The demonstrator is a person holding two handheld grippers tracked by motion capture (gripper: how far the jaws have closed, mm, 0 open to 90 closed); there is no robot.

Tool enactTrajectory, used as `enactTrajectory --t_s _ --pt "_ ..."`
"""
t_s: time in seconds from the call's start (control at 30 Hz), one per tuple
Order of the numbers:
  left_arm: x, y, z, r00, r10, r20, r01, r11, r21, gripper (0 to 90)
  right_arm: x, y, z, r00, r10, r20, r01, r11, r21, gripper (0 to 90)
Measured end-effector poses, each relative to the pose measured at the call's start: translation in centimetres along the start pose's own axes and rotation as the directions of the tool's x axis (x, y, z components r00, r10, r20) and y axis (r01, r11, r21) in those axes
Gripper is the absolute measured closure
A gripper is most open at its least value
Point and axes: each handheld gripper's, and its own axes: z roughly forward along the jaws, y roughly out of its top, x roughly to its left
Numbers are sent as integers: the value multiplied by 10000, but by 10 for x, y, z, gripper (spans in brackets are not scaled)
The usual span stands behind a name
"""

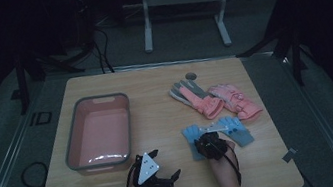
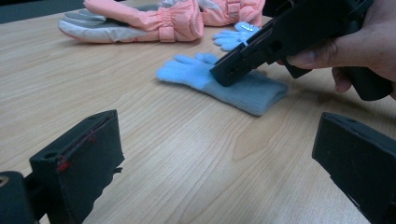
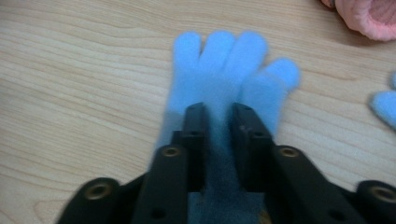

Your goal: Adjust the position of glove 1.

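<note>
Right gripper (image 3: 218, 121): jaws slightly apart, straddling the blue glove (image 3: 224, 70), poised to pinch.
Left gripper (image 1: 165, 177): jaws wide, idle near the tabletop's (image 1: 158, 120) front edge.
Basin (image 1: 73, 138): left side, probable destination.

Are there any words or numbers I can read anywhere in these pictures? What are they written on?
"ID": dark letters on the grey floor left of the wooden table, in the high view.
The white tag joining the blue gloves is too small to read.
Nothing readable on the pink ski gloves, the pink basin, or either gripper.
</note>
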Motion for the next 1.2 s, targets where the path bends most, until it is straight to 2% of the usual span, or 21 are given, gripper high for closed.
enactTrajectory --t_s 0.17,0.2,0.27,0.37,0.43,0.57,0.63,0.67,0.73,0.8,0.9,0.97,1.03,1.1,1.2 --pt "0 0 0 10000 17 -2 -17 10000 -3 18 -1 4 -5 9996 -216 -153 218 9997 70 660" --pt "0 0 0 10000 21 1 -21 10000 -7 18 -6 8 -10 9985 -419 -362 419 9991 -26 619" --pt "0 0 0 10000 12 7 -12 10000 -19 18 -15 13 -15 9970 -639 -444 630 9978 -205 572" --pt "0 0 0 10000 5 14 -5 10000 -27 18 -31 20 -24 9928 -1088 -504 1061 9930 -524 560" --pt "0 0 0 10000 -4 15 4 10000 -29 18 -43 25 -31 9897 -1382 -364 1352 9879 -756 579" --pt "0 0 0 10000 -36 -6 36 10000 -22 18 -72 33 -41 9798 -1890 -659 1819 9782 -1003 603" --pt "0 0 0 10000 -60 -22 59 10000 -37 18 -87 34 -43 9781 -1979 -637 1914 9769 -953 618" --pt "1 0 0 10000 -66 -23 66 10000 -39 18 -94 33 -44 9753 -2063 -796 1981 9751 -995 617" --pt "1 0 0 10000 -56 -32 56 10000 -49 18 -108 30 -43 9754 -2063 -782 1995 9761 -865 632" --pt "1 0 0 10000 -58 -34 58 10000 -52 18 -121 26 -40 9703 -2228 -940 2163 9735 -745 629" --pt "1 0 0 10000 -87 -32 87 9999 -53 18 -136 20 -37 9699 -2213 -1020 2179 9750 -432 628" --pt "1 0 0 10000 -81 -23 81 10000 -36 18 -144 17 -36 9693 -2125 -1235 2094 9771 -378 617" --pt "1 0 0 10000 -81 -5 81 10000 -25 18 -150 14 -35 9675 -2226 -1197 2210 9749 -268 616" --pt "1 0 0 10000 -75 -10 75 10000 -28 18 -155 11 -32 9646 -2257 -1360 2246 9742 -235 612" --pt "1 0 0 10000 -87 -24 87 10000 -37 18 -164 7 -26 9695 -1987 -1434 2012 9795 32 622"
